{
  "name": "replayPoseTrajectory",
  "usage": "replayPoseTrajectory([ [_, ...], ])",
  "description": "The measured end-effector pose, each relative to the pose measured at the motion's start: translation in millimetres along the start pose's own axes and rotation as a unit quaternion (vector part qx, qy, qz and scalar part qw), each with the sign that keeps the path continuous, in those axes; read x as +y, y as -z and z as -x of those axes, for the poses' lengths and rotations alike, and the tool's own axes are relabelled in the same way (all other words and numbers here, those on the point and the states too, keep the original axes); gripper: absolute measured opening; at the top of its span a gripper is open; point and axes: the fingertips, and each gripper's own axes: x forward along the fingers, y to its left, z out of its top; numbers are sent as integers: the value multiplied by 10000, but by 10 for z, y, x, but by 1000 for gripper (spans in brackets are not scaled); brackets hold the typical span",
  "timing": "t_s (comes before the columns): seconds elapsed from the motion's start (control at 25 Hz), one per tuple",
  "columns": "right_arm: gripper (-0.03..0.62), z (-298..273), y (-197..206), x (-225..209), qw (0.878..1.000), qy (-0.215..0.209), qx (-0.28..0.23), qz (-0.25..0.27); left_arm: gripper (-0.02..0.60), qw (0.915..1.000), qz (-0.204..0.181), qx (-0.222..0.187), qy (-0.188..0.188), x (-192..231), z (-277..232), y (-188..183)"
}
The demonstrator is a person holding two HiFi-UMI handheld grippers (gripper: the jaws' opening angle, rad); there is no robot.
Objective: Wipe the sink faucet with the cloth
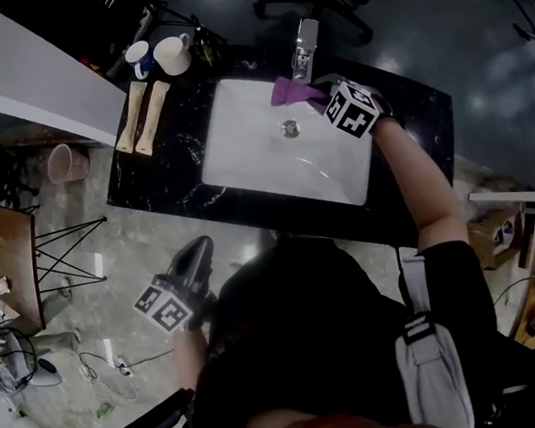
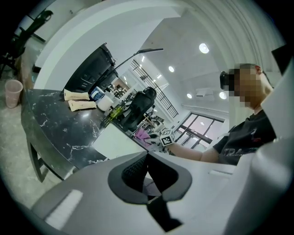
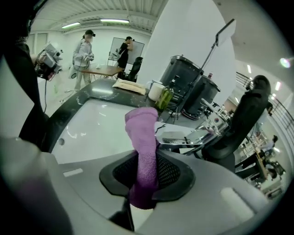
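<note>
Got the fuzzy purple cloth (image 3: 141,133) up at the chrome sink faucet (image 1: 304,49): pickup done, wiping barely begun, I'd say.
My right claw (image 3: 147,173) pinches the cloth just beside the spout, over the back rim of the white rectangular sink (image 1: 242,150); contact I can't tell. Spout and body look left to rub. My left claw (image 2: 148,174) is pressed together, empty, well off the black marble counter (image 1: 156,177).

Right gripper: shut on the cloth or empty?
Shut on the purple cloth: the right gripper pinches it between both jaws, with the bunched end sticking out beside the faucet.
</note>
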Motion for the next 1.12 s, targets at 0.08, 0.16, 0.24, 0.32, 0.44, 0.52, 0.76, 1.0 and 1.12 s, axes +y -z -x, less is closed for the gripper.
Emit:
replayPoseTrajectory([
  [0.08, 97, -60, 17, -125, 9998, 103, 22, -146, -2, 10000, 65, -20, -41, 29, 8, 8],
  [0.16, 95, -136, 63, -219, 9995, 276, 149, -89, -2, 9999, 126, -49, -86, 54, 18, 17],
  [0.24, 95, -198, 119, -385, 9981, 535, 211, -209, -2, 9998, 158, -65, -132, 66, 22, 31],
  [0.32, 94, -235, 158, -610, 9951, 827, 183, -516, -2, 9996, 194, -74, -179, 75, 23, 45],
  [0.44, 95, -297, 195, -880, 9881, 1155, 121, -1011, -2, 9993, 255, -83, -258, 98, 27, 73],
  [0.52, 95, -341, 209, -974, 9840, 1241, 84, -1280, -2, 9991, 285, -89, -310, 113, 28, 88],
  [0.76, 94, -539, 268, -930, 9844, 1016, 193, -1425, -2, 9983, 383, -105, -419, 150, 22, 144],
  [1.0, 89, -786, 391, -754, 9875, 418, 383, -1468, -2, 9981, 380, -133, -459, 133, 10, 169],
  [1.12, 91, -783, 397, -752, 9874, 424, 377, -1478, -2, 9983, 350, -140, -445, 109, 9, 165],
])
